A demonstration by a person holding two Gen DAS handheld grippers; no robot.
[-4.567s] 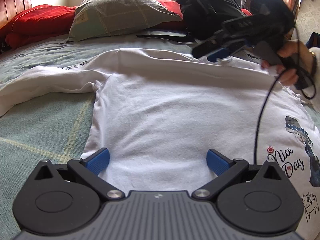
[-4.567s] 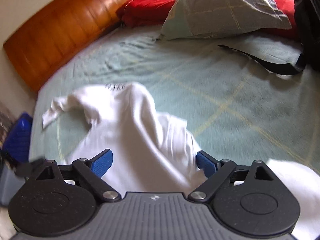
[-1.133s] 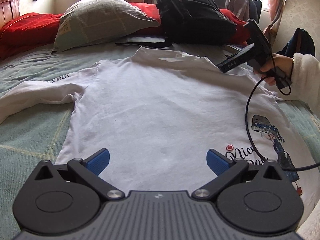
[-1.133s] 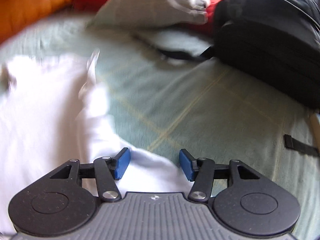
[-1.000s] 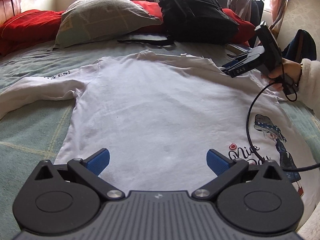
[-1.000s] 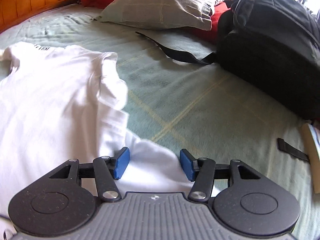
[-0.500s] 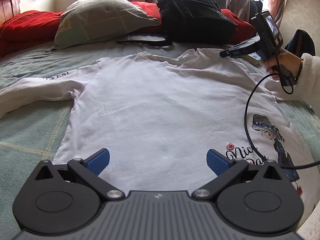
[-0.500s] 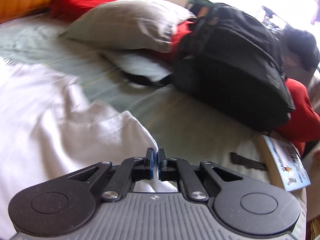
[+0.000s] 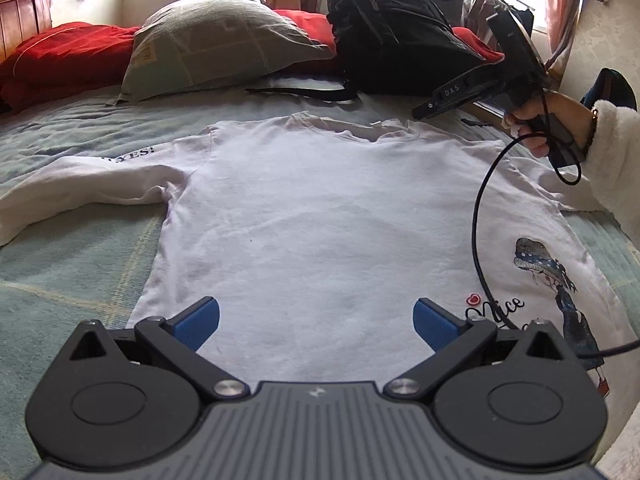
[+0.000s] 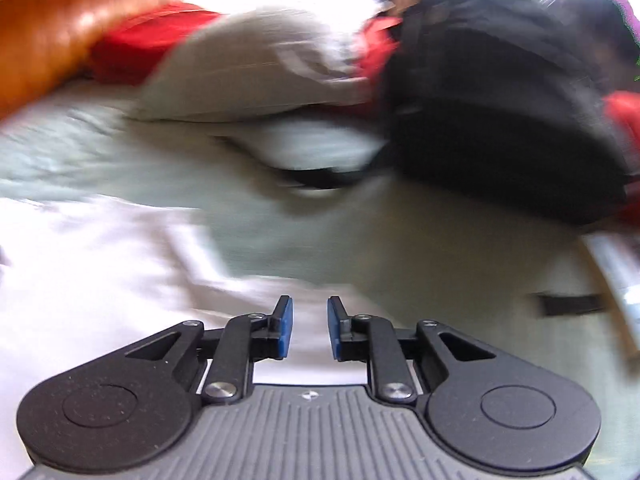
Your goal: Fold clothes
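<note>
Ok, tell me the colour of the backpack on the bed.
Black; the backpack shows best in the left wrist view.

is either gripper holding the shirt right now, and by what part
Neither. The left gripper is wide open over the white shirt; the right gripper has just been opening, with nothing between its fingers.

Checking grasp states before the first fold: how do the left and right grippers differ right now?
Opening: the left gripper has its jaws spread wide; the right gripper shows only a narrow gap, having just been opening, with nothing pinched.
Place: the left gripper hangs over the white shirt's hem; the right gripper sits near its collar end, beside the black backpack.
Both have blue pads and hold nothing.
</note>
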